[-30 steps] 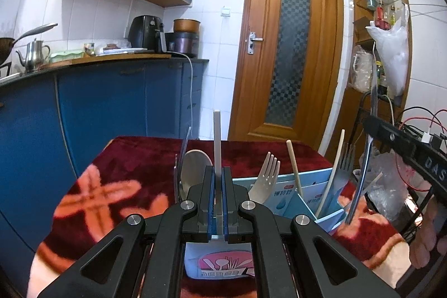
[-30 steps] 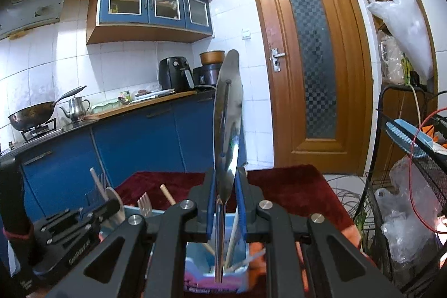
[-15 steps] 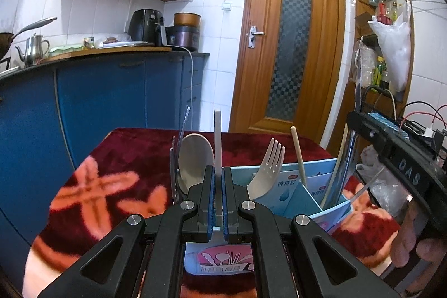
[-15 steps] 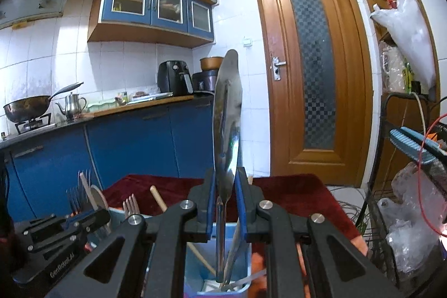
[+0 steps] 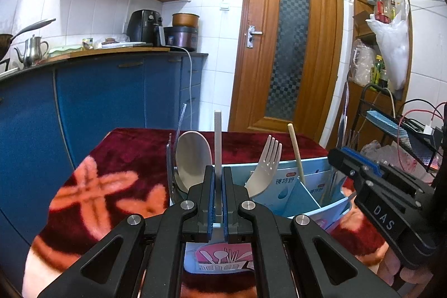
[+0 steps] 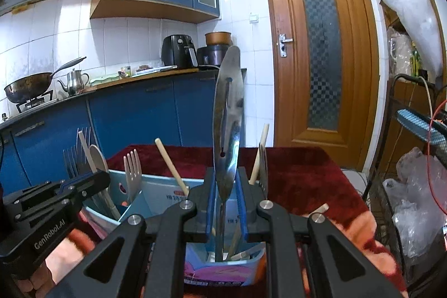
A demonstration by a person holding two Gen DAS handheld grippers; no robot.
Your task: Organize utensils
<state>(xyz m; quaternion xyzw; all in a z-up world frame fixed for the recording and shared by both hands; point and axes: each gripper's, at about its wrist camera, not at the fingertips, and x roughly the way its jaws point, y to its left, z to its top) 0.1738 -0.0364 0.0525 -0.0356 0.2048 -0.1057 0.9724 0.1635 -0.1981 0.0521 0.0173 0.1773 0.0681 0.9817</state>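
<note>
Organizer point(image 6: 156, 187) rim crowded | left tool point(image 5: 218, 203) clamps white handle point(image 5: 218, 141) | right tool point(image 6: 225, 203) clamps steel spatula point(image 6: 227, 113) upright

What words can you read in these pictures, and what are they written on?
"DAS": on the right gripper, seen from the left wrist.
"GenRobot.AI": on the left gripper, seen from the right wrist.
Chinese print on the blue box: too small to read.
Bottle labels on the shelf: too blurred.
</note>
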